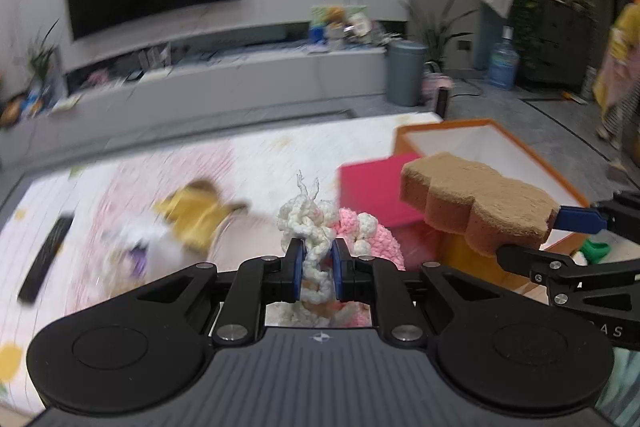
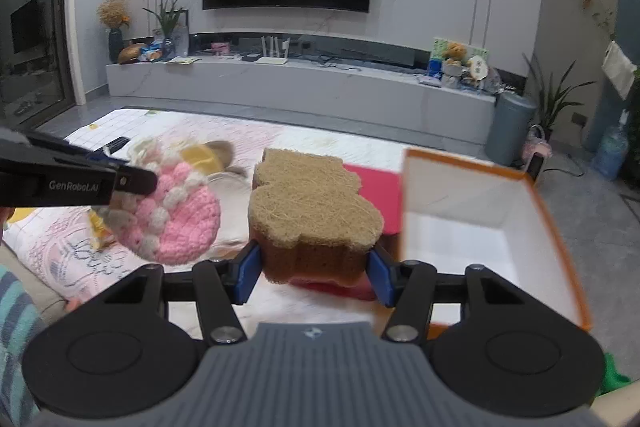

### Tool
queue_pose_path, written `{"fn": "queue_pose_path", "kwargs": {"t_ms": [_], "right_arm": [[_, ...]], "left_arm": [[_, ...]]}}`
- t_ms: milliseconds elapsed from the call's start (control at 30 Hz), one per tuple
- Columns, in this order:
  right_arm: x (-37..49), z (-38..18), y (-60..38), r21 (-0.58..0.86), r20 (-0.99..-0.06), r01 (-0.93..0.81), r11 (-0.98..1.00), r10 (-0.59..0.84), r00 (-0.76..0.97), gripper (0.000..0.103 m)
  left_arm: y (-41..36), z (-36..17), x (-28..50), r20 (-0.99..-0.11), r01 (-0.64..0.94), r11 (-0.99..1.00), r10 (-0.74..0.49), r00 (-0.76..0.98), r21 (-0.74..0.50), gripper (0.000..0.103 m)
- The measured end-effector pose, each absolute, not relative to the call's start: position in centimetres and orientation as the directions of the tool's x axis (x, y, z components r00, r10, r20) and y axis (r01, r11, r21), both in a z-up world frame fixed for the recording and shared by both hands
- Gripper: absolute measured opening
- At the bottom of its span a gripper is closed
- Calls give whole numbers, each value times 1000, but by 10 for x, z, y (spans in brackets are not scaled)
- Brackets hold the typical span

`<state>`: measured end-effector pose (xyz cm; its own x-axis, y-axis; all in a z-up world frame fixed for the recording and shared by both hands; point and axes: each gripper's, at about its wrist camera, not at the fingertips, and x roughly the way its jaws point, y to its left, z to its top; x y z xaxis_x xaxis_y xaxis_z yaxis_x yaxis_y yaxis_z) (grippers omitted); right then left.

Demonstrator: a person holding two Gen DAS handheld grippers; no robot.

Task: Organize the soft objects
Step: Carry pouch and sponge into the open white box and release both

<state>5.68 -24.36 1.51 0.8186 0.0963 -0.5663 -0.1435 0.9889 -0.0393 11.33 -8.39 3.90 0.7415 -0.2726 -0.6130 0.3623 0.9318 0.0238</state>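
Note:
My left gripper is shut on a pink and white crochet piece, held in the air; the piece also shows in the right wrist view. My right gripper is shut on a brown bear-shaped sponge, held up just left of an open orange box with a white inside. In the left wrist view the sponge hangs over the box's near left corner. A plush toy with a yellow top lies on the mat.
A pink lid or board lies beside the box on the pink and white mat. A black remote lies at the mat's left. A TV bench, grey bin and water jug stand behind. Something green lies by the box.

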Motion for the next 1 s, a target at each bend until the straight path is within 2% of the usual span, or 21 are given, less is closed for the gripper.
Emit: {"fn": "queue_pose_path", "kwargs": {"t_ms": [267, 500, 733, 1000], "right_arm": [[67, 44, -319, -62, -605, -55, 997, 6, 796, 56], [92, 16, -376, -90, -690, 59, 994, -105, 716, 56], [121, -25, -401, -86, -779, 68, 994, -110, 618, 57], [152, -56, -413, -99, -841, 8, 995, -88, 534, 58]], "left_arm": [[-162, 53, 136, -593, 508, 860, -382, 709, 52, 16], [-233, 36, 153, -618, 602, 793, -428, 659, 93, 16], [-288, -1, 175, -714, 687, 708, -393, 580, 167, 17], [-322, -32, 187, -767, 736, 621, -323, 555, 271, 17]]}}
